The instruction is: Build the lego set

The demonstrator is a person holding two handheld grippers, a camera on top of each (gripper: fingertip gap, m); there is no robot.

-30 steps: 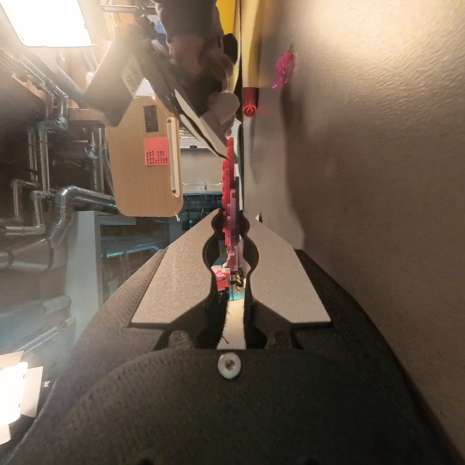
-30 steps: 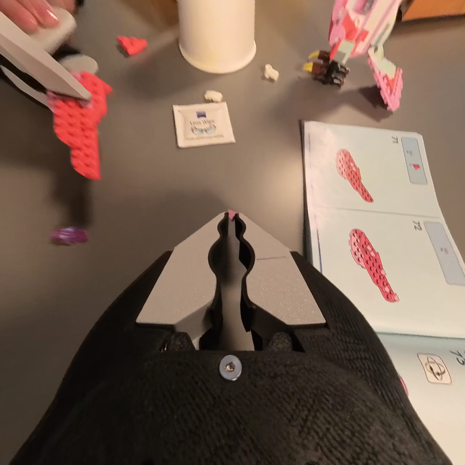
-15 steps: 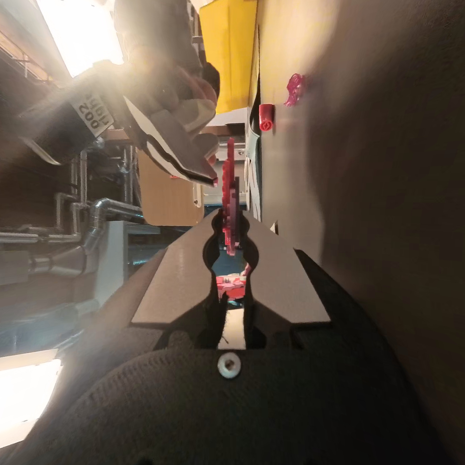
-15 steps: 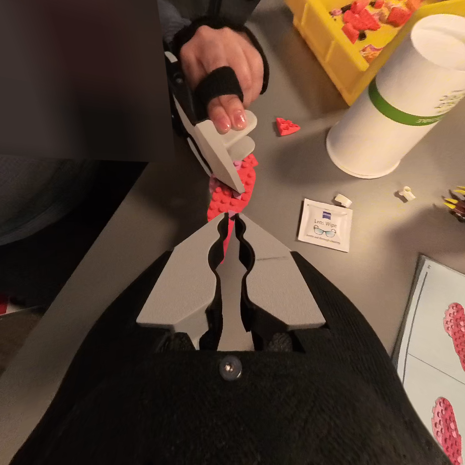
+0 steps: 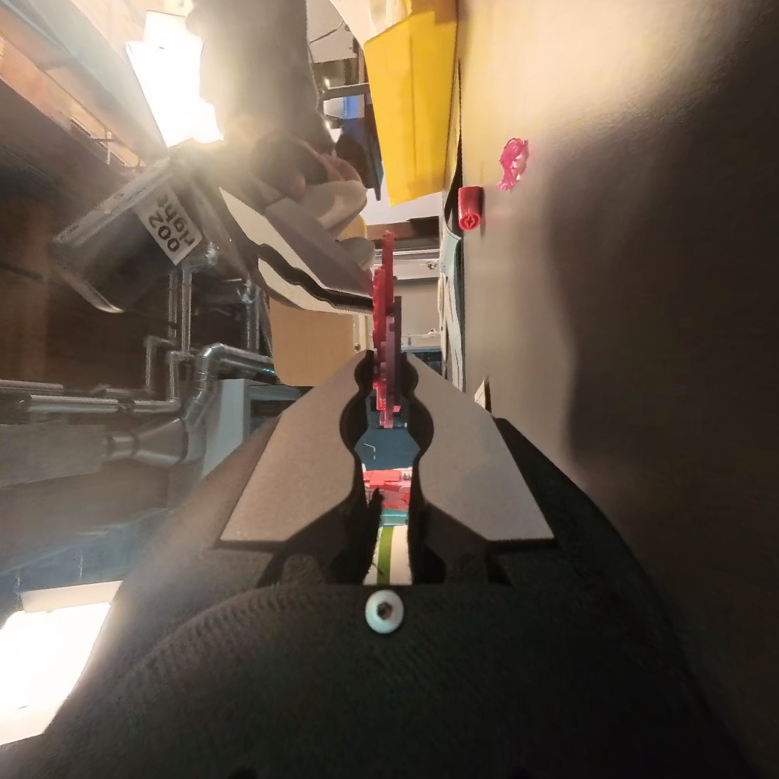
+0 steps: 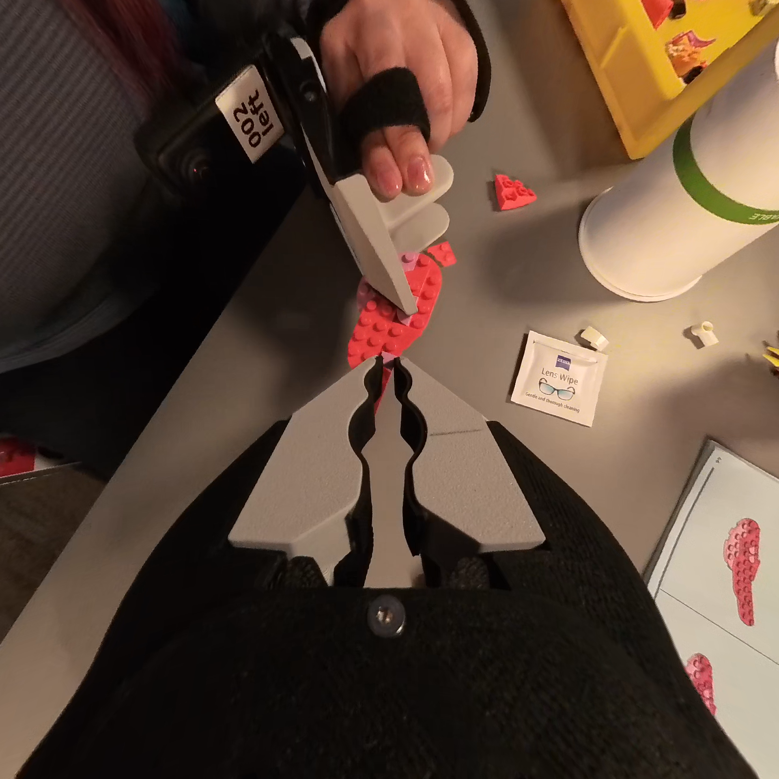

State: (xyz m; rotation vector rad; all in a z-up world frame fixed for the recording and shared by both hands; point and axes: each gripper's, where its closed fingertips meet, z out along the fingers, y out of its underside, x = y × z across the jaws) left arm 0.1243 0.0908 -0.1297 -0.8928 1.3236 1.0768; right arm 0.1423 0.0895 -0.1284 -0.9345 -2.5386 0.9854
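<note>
My left gripper (image 5: 385,364) is shut on a flat red and pink brick assembly (image 5: 384,303), seen edge-on between its fingers. In the right wrist view this gripper (image 6: 406,310) comes down from above and clamps the studded red assembly (image 6: 379,333) over the grey table's near edge. My right gripper (image 6: 388,359) is shut on a small pink piece (image 6: 388,361) pinched at its very tips. The piece sits against the lower end of the red assembly. In the left wrist view the right gripper (image 5: 367,301) meets the assembly from the left.
On the grey table (image 6: 484,295) lie a red wedge brick (image 6: 512,194), a white sachet (image 6: 556,379), two small white pieces (image 6: 594,337) and an open instruction booklet (image 6: 725,548). A white paper cup (image 6: 674,202) and a yellow bin (image 6: 657,63) stand behind. A red cylinder (image 5: 470,208) and a magenta piece (image 5: 514,162) lie farther off. My two grippers' fingertips are within a few centimetres of each other. The white sachet (image 6: 556,379) is about 11 cm from my left fingertips.
My right gripper, still pinching the pink piece, swung left across the table and brought its tips up to the red assembly. My left gripper kept its hold on the assembly and turned it towards the right gripper.
</note>
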